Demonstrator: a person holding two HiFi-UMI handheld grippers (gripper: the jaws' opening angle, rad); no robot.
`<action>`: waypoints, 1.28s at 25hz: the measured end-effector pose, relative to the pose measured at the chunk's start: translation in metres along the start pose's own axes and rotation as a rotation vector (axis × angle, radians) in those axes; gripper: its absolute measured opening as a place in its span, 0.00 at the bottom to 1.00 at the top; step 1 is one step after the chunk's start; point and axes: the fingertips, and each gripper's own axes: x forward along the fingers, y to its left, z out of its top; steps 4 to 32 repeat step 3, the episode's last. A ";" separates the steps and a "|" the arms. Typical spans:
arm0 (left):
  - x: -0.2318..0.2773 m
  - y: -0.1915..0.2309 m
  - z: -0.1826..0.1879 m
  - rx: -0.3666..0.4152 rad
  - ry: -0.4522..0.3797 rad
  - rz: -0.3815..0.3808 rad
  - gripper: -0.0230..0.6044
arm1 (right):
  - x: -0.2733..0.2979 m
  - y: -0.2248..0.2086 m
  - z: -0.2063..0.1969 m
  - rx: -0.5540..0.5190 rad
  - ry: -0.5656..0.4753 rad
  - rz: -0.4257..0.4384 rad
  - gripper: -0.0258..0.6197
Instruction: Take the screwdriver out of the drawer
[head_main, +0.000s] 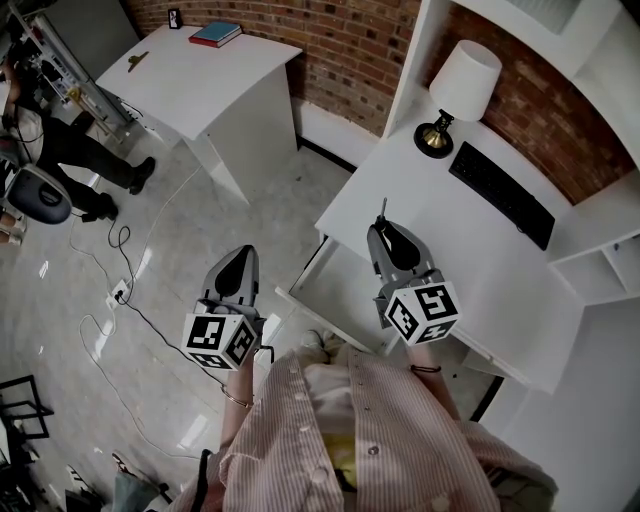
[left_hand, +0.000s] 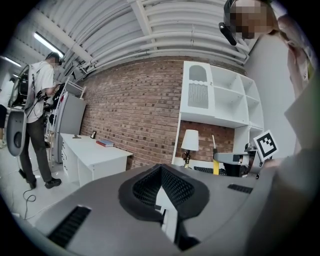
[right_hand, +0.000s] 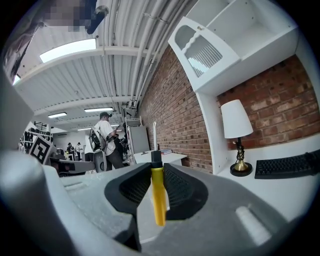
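Note:
My right gripper (head_main: 386, 232) is shut on the screwdriver (right_hand: 158, 195), held upright over the white desk (head_main: 470, 265). Its yellow handle sits between the pads, with a black collar and thin metal shaft (head_main: 382, 209) sticking up beyond the fingertips. In the left gripper view the same screwdriver (left_hand: 216, 167) shows at the right, in the right gripper (left_hand: 225, 159). An open white drawer (head_main: 325, 290) juts from the desk's left side, below and left of the right gripper. My left gripper (head_main: 240, 258) hangs over the floor, left of the drawer, shut with nothing in it (left_hand: 161, 171).
On the desk stand a white lamp (head_main: 460, 90) and a black keyboard (head_main: 500, 192), with shelves (head_main: 610, 265) to the right. A second white desk (head_main: 200, 75) carries a book (head_main: 216, 33). Cables (head_main: 130, 290) lie on the floor. A person (head_main: 70, 150) stands far left.

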 end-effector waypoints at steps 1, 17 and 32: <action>0.000 0.000 -0.001 -0.002 0.001 0.000 0.04 | 0.000 0.000 -0.001 -0.004 0.002 0.001 0.17; 0.001 0.000 -0.003 -0.004 0.004 0.002 0.04 | 0.001 -0.001 -0.002 -0.011 0.005 0.005 0.17; 0.001 0.000 -0.003 -0.004 0.004 0.002 0.04 | 0.001 -0.001 -0.002 -0.011 0.005 0.005 0.17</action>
